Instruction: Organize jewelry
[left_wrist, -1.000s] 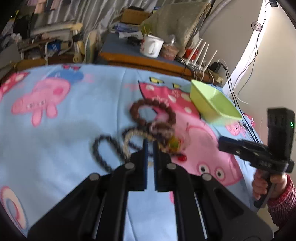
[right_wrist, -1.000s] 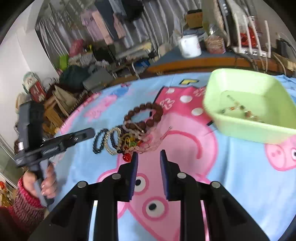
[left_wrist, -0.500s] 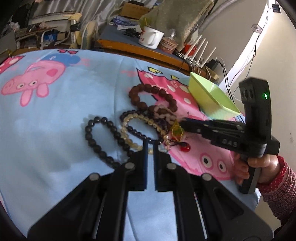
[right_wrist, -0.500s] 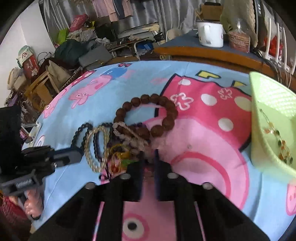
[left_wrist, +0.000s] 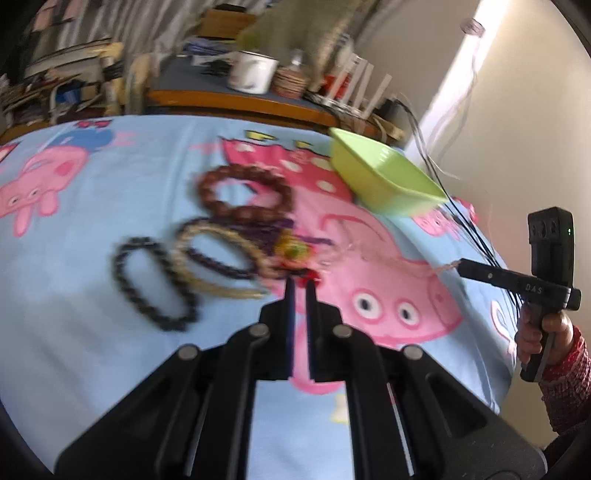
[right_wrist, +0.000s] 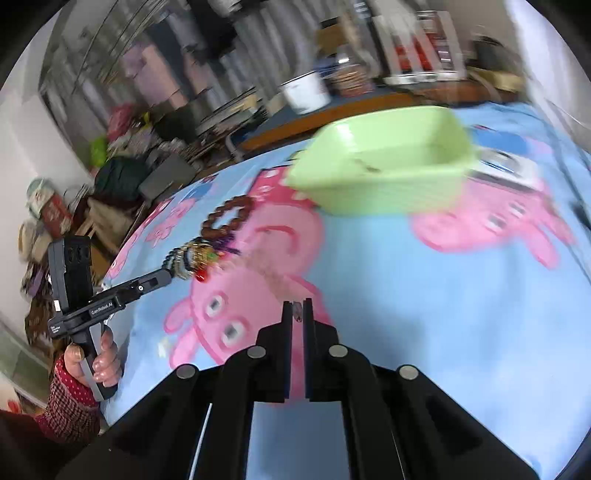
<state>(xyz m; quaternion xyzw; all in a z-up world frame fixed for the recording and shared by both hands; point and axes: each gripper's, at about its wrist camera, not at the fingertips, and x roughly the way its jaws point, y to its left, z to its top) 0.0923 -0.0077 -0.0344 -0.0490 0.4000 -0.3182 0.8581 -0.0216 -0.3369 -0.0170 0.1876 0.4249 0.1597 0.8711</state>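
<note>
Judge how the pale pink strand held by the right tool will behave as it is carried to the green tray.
Likely floppy: the pale pink strand trails slack from the right tool back toward the bracelet pile. It may snag there and drag neighbours. It looks thin and light, so could slip.

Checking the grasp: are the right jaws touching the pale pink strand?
Touching. In the right wrist view the right gripper pinches the pale pink strand between nearly closed jaws; the strand trails back toward the bracelet pile.
</note>
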